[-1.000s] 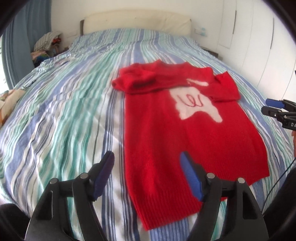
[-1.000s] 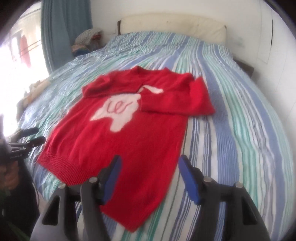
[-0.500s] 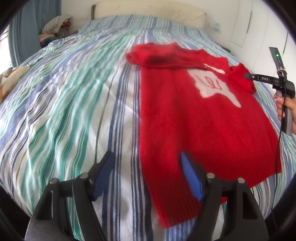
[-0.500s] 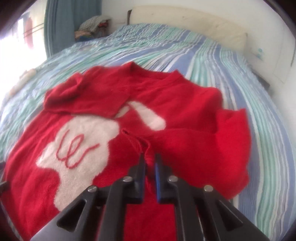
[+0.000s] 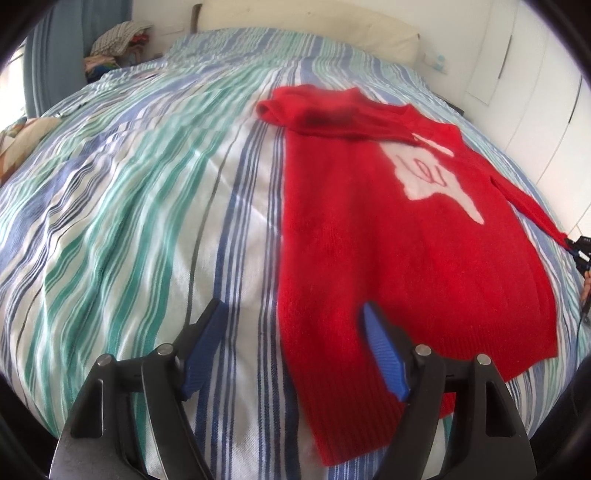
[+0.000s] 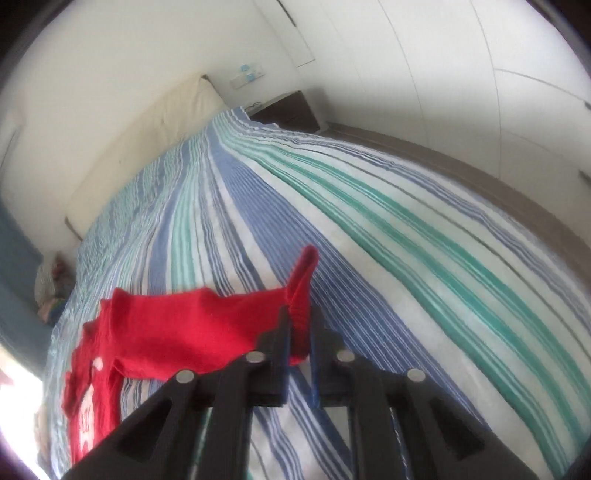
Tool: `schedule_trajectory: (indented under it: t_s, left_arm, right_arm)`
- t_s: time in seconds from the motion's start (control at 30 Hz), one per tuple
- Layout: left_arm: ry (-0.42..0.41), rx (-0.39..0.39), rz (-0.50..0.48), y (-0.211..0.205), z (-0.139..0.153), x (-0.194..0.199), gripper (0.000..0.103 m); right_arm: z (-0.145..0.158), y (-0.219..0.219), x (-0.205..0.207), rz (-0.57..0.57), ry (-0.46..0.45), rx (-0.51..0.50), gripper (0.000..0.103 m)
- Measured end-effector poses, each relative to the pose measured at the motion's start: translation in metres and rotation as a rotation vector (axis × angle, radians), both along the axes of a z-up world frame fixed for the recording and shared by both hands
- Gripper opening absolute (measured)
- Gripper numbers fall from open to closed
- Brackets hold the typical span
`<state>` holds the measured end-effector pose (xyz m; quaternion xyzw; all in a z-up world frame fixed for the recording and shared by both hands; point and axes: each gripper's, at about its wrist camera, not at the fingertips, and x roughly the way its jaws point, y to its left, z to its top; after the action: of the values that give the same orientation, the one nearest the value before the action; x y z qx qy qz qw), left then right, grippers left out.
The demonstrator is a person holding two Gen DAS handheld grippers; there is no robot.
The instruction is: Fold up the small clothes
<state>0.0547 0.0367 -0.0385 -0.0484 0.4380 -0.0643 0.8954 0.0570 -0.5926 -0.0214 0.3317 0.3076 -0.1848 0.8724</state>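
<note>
Striped bedding [image 5: 147, 221] in blue, teal and white covers a wide bed, its cotton rumpled into soft ridges, with a cream padded headboard [image 5: 306, 26] at the far end and white cupboard doors [image 5: 535, 74] along the right wall. From the left wrist view, a red knit sweater [image 5: 388, 240] lies flat on the right half of the bed, hem nearest the camera (its ribbed band is plain to see) and a white patch with red stitching on the chest. One sleeve is folded across the collar; the other sleeve [image 5: 528, 206] stretches out taut to the right edge, where the right gripper [image 5: 576, 247] pinches its cuff. The left gripper [image 5: 291, 339] hovers low over the hem's left edge with its blue-padded jaws spread wide, holding nothing. A heap of clothes [image 5: 114, 40] sits beyond the bed's far left corner.

From the right wrist view, the right gripper [image 6: 300, 332] is clamped on the fuzzy red sleeve [image 6: 207, 325], the cuff poking up between the black jaws. A dark nightstand [image 6: 288, 110] stands beside the headboard [image 6: 147, 147].
</note>
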Motion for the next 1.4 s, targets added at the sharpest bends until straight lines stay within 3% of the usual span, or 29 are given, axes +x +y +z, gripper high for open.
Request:
schedule_trajectory:
  t_s: [0.1, 0.3, 0.4, 0.47, 0.6, 0.63, 0.73, 0.87, 1.07, 1.27, 1.33, 1.4]
  left_arm:
    - [-0.006, 0.009, -0.002, -0.001, -0.001, -0.001, 0.078]
    - [-0.013, 0.021, -0.004, -0.004, -0.004, 0.0, 0.083]
    - [-0.018, 0.034, -0.007, -0.007, -0.005, 0.0, 0.085]
    - [-0.021, 0.042, -0.009, -0.007, -0.006, -0.001, 0.085]
    - [-0.021, 0.044, -0.01, -0.006, -0.006, -0.002, 0.085]
    - [-0.02, 0.044, -0.01, -0.006, -0.007, -0.001, 0.085]
    - [-0.019, 0.053, -0.012, -0.007, -0.008, 0.0, 0.086]
    - [-0.021, 0.063, -0.014, -0.008, -0.008, 0.0, 0.087]
    - [-0.018, 0.061, -0.01, -0.008, -0.008, 0.0, 0.088]
    - [-0.015, 0.058, -0.007, -0.008, -0.008, -0.001, 0.088]
    - [-0.012, 0.056, -0.007, -0.008, -0.008, -0.001, 0.09]
    - [-0.007, 0.057, -0.008, -0.008, -0.008, -0.001, 0.092]
  right_arm:
    - [-0.023, -0.016, -0.009, -0.041, -0.092, 0.242, 0.009]
    - [-0.033, -0.028, -0.008, -0.044, -0.142, 0.382, 0.021]
    - [-0.039, -0.034, -0.007, -0.044, -0.149, 0.417, 0.022]
    - [-0.036, -0.034, -0.002, -0.015, -0.106, 0.365, 0.004]
    - [-0.002, -0.02, -0.002, -0.106, 0.08, -0.029, 0.004]
    - [-0.002, -0.022, -0.004, -0.13, 0.11, -0.067, 0.004]
    - [-0.016, -0.027, -0.002, -0.131, 0.186, -0.051, 0.003]
    - [-0.016, -0.022, 0.002, -0.135, 0.208, -0.097, 0.004]
    - [-0.016, -0.028, -0.016, -0.173, 0.156, -0.038, 0.004]
    - [0.002, -0.034, -0.05, -0.313, 0.122, -0.08, 0.007]
    - [0.019, -0.023, -0.048, -0.262, 0.065, -0.16, 0.013]
    - [0.029, -0.005, -0.035, -0.114, 0.0, -0.192, 0.014]
